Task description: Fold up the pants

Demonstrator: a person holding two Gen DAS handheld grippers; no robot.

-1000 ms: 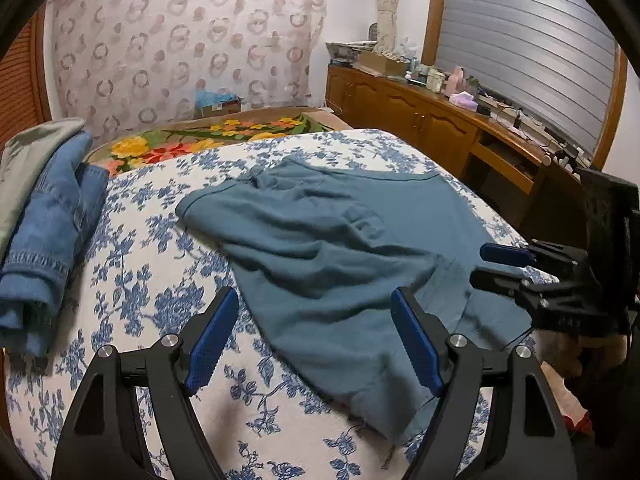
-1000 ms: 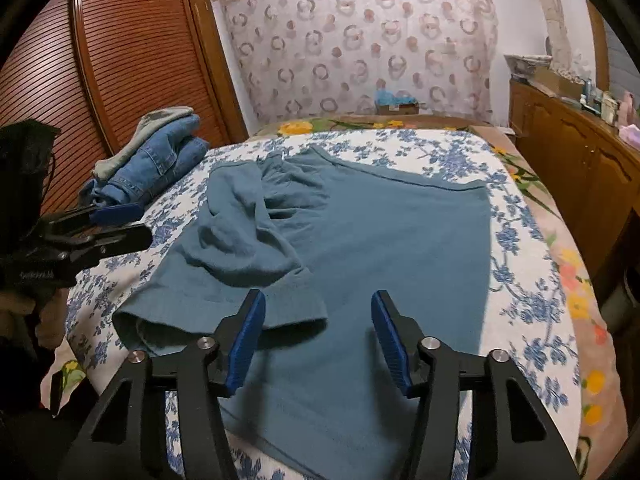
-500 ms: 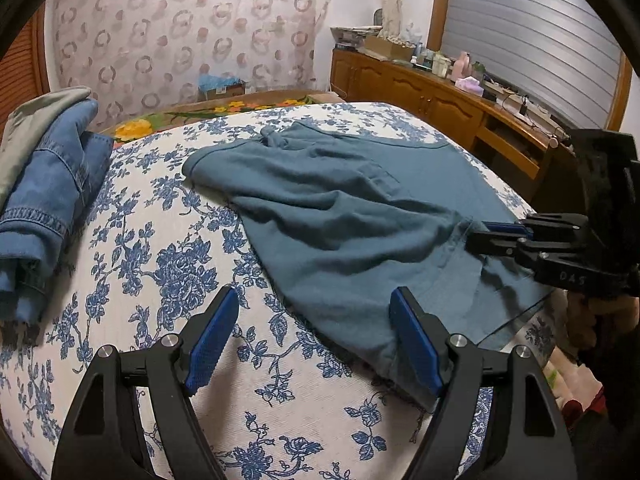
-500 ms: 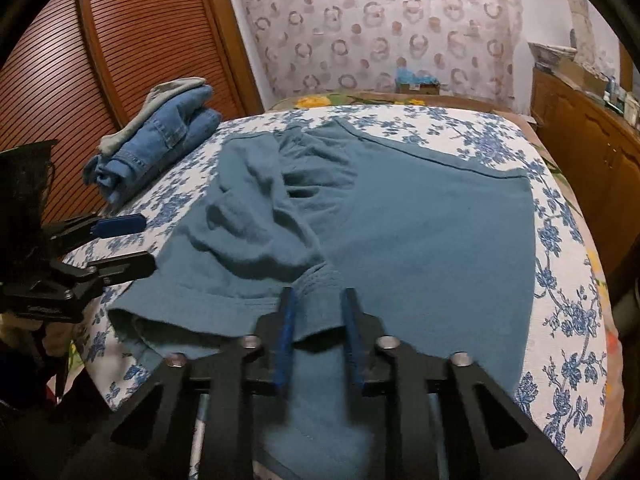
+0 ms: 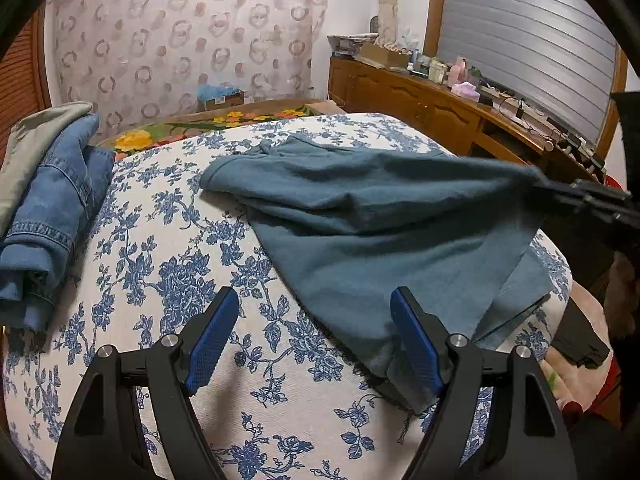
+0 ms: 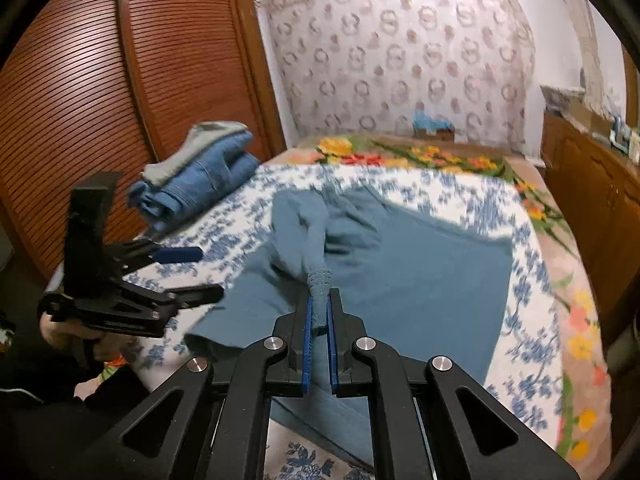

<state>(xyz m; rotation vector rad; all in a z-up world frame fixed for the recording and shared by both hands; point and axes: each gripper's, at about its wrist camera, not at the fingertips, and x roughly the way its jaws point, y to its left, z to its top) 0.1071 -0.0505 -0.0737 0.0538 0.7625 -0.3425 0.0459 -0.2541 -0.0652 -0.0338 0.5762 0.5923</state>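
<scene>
Teal pants lie spread on the flowered bed cover. My right gripper is closing the last bit on a bunched leg hem; both pads press the cloth, which rises from the bed. In the left wrist view the right gripper pulls that fold up at the right edge. My left gripper stands open low over the near edge of the bed. The other leg's hem lies by its right pad, not squeezed. In the right wrist view the left gripper is at the left, held by a hand.
A stack of folded jeans with a grey garment on top sits on the bed's far left. A wooden dresser with clutter runs along the right, and a slatted wardrobe along the left. A dark cloth hangs off the near right corner.
My right gripper went from open to shut on the leg hem and rose, lifting the cloth off the bed. The left gripper stayed open and barely shifted.
</scene>
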